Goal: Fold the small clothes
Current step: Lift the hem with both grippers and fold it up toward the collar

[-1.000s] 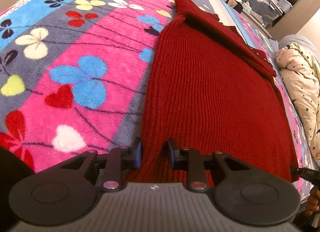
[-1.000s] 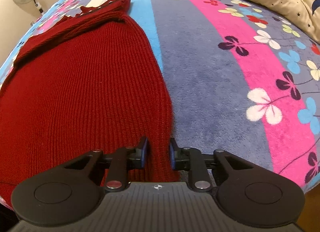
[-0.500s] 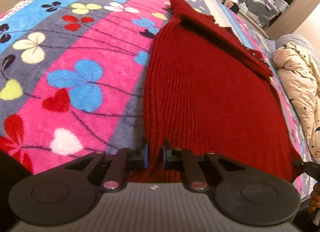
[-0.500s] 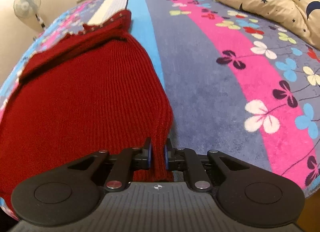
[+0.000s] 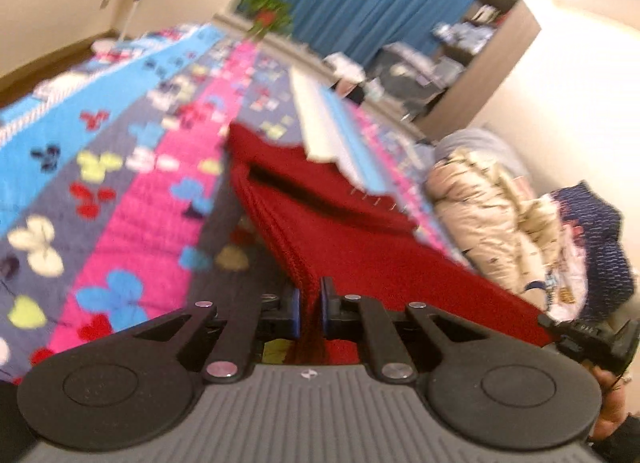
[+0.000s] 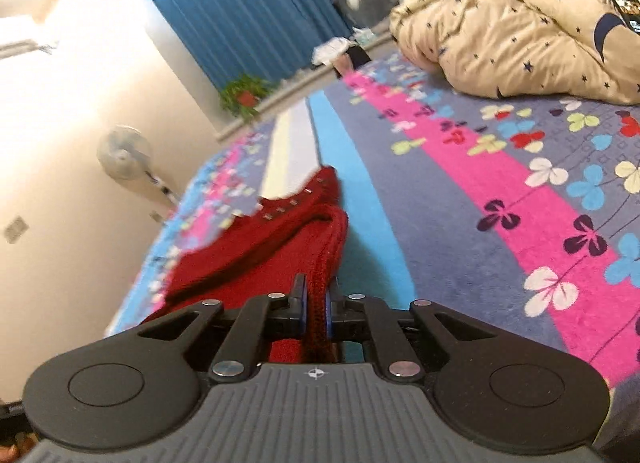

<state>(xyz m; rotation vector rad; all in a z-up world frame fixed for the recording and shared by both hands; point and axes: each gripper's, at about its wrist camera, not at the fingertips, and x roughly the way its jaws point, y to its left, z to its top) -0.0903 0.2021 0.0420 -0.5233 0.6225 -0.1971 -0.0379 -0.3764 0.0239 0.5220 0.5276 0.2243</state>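
left gripper (image 5: 309,305): jaws nearly closed, pinching a bunched corner of the red sweater (image 5: 344,239) between the blue-edged pads. knit hem hangs down between the fingers toward the camera. right gripper (image 6: 316,309): jaws drawn in just as tight, clamped on the other near corner of the same sweater (image 6: 272,247), ribbed edge squeezed between the pads.

sweater: near edge is lifted off the bed, stretched between the two grippers. from the left wrist view the cloth runs taut to the right, where the tip of the right gripper (image 5: 588,337) shows at the frame edge with fabric in it. under the raised left edge, a gap shows the blanket (image 5: 132,191) below. far end of the sweater lies on the bed, a folded sleeve or upper part resting across it. small pale studs along the far edge, seen in both views.

blanket (image 6: 500,191): fleece, stripes of pink, blue and grey, clover and heart prints. covers the bed under and around the sweater.

farther off: a cream quilt (image 6: 512,27) with dark stars, heaped at the right side of the bed, well apart from the sweater. a standing fan (image 6: 124,153) by the wall on the left. a potted plant (image 6: 244,93) on the ledge past the bed's end. blue curtain (image 6: 244,11) behind it. clutter beyond the curtain side is too blurred to name.
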